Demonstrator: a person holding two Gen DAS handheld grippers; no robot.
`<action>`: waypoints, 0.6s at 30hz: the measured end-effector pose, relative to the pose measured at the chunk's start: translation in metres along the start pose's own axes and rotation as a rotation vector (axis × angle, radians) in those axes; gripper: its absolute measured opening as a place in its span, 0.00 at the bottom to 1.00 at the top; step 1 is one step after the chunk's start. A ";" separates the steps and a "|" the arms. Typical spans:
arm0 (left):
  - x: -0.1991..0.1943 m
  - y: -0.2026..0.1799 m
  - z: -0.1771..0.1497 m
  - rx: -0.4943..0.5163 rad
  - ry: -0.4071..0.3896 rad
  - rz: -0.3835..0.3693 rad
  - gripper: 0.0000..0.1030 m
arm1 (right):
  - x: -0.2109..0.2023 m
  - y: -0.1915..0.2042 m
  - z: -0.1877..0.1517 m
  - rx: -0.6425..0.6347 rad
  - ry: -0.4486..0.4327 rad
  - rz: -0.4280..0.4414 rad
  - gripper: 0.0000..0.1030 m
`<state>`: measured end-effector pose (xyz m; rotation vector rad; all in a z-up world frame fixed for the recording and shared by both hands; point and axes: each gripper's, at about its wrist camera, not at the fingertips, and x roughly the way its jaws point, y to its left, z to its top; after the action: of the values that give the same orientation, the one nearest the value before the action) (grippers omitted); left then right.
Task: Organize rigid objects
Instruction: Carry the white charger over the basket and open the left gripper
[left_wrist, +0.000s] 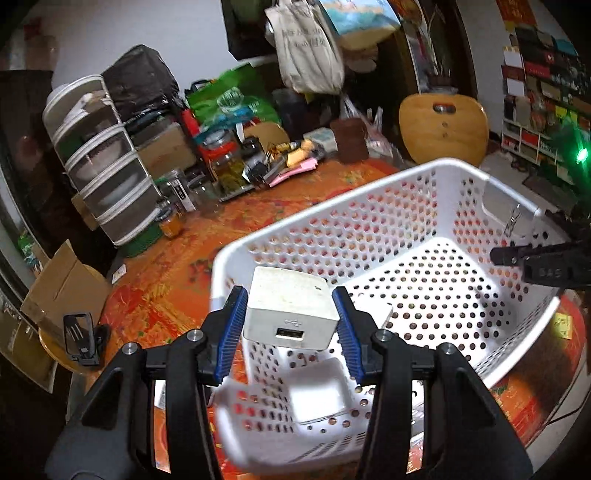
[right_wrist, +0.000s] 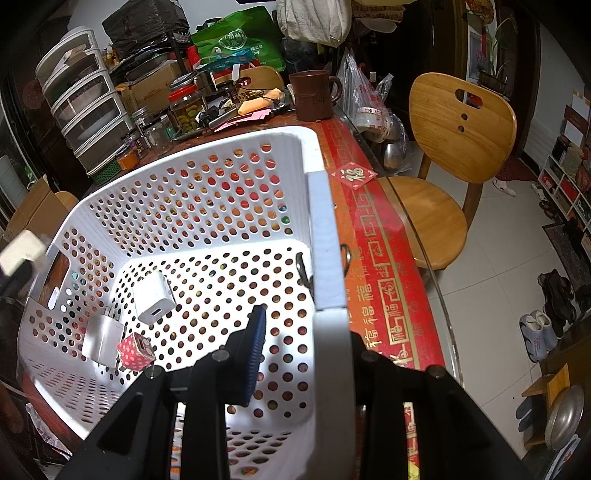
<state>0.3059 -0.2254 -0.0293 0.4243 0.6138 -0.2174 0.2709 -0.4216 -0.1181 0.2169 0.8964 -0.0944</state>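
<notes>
My left gripper (left_wrist: 289, 292) is shut on a white USB charger cube (left_wrist: 291, 310), its blue pads pressing both sides. It hangs over the near left rim of a white perforated basket (left_wrist: 369, 229). In the right wrist view that charger shows blurred at the left edge (right_wrist: 20, 251). My right gripper (right_wrist: 314, 332) is shut on the basket's right rim (right_wrist: 325, 258); one blue pad (right_wrist: 256, 343) sits inside the wall and the other finger is hidden behind it. On the basket floor lie a white charger (right_wrist: 153, 297), a second white charger (right_wrist: 101, 338) and a pink dotted cube (right_wrist: 136, 350). The right gripper (left_wrist: 517, 258) also appears at the basket's far side.
The basket stands on a red patterned tablecloth (right_wrist: 373, 280). Behind it are a plastic drawer unit (left_wrist: 107, 177), jars (left_wrist: 225, 162), a brown mug (right_wrist: 312, 98) and bags. A wooden chair (right_wrist: 461, 125) stands past the table's glass edge. A black stand (left_wrist: 79, 338) sits left.
</notes>
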 end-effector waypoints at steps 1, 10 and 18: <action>0.005 -0.004 -0.003 0.004 0.007 0.002 0.44 | 0.000 0.000 0.000 0.000 0.001 0.000 0.31; 0.023 -0.013 -0.015 0.013 0.053 -0.002 0.45 | 0.001 0.000 0.000 0.000 0.001 0.000 0.31; -0.034 0.038 -0.027 -0.047 -0.135 0.091 0.93 | 0.001 0.000 -0.001 -0.001 0.001 0.000 0.31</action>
<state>0.2776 -0.1773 -0.0169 0.3876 0.4648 -0.1433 0.2704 -0.4212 -0.1195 0.2157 0.8974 -0.0937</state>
